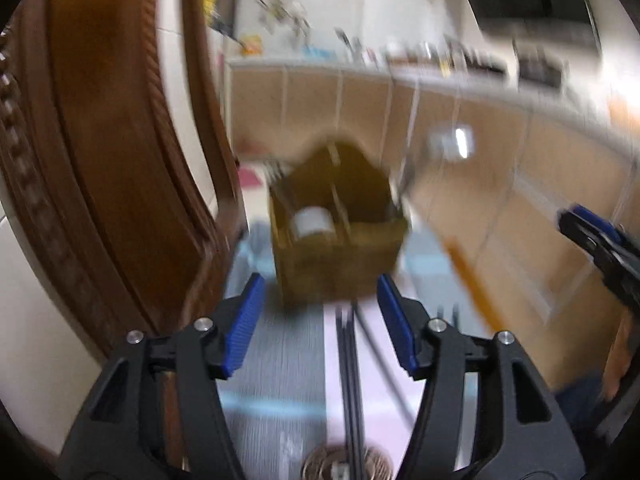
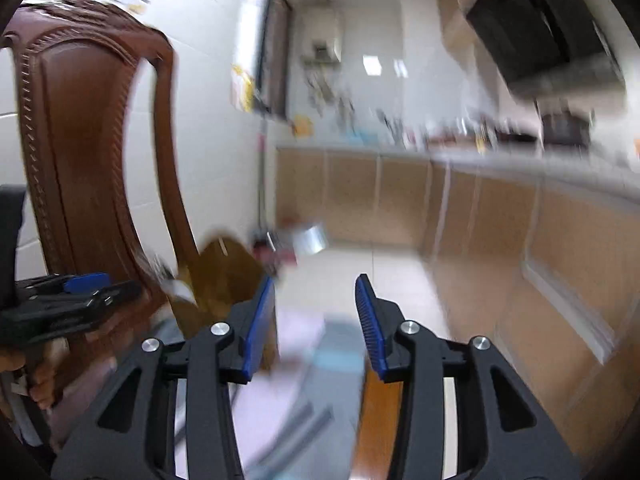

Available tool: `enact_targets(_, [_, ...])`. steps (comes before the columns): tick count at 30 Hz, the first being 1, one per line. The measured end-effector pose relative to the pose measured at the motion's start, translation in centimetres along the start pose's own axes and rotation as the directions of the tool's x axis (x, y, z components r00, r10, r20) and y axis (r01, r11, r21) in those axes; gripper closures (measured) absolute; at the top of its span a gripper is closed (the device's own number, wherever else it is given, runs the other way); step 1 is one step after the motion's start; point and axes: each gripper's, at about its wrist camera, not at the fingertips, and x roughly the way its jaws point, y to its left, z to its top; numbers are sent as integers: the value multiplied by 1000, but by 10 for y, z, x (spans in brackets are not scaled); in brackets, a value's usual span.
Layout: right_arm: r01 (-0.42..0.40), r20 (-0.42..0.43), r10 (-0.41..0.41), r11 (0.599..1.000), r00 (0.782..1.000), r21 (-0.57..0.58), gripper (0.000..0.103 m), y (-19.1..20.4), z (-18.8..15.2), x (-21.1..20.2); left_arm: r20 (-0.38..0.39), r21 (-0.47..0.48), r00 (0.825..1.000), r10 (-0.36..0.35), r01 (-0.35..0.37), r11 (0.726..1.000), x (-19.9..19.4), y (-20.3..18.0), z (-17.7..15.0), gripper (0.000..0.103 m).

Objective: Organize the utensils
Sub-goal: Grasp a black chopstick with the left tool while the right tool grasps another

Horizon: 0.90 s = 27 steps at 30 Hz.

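- Brown wooden divided caddy (image 1: 338, 232) on striped cloth (image 1: 280, 360): white cylinder (image 1: 312, 220) in left compartment, rest blurred.
- Left gripper (image 1: 320, 308) spread, empty.
- Right gripper (image 2: 316, 308) spread, empty.

Wooden caddy (image 1: 340, 236) on striped tablecloth (image 1: 276, 360).

Left gripper (image 1: 320, 300): jaws spread wide, nothing between blue pads (image 1: 244, 324). Right gripper (image 2: 316, 304): jaws apart, empty, level beside left. Bare fingers (image 2: 38, 384) wrap left gripper handle.
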Motion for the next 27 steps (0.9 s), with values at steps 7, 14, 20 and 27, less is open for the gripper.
enact_targets(7, [31, -403, 13, 994, 915, 103, 69, -16, -48, 102, -255, -1, 967, -19, 19, 1000, 38, -20, -44, 44])
enact_targets(14, [89, -617, 8, 988, 787, 126, 70, -12, -71, 163, -305, 61, 952, -34, 55, 997, 43, -40, -54, 38])
enact_targets(20, [39, -627, 56, 990, 777, 137, 89, -13, -71, 173, -349, 83, 934, -74, 110, 990, 53, -61, -56, 38])
enact_targets(27, [-12, -604, 170, 967, 778, 256, 91, -39, -75, 164, -456, 98, 881, -129, 194, 976, 82, -97, -60, 50])
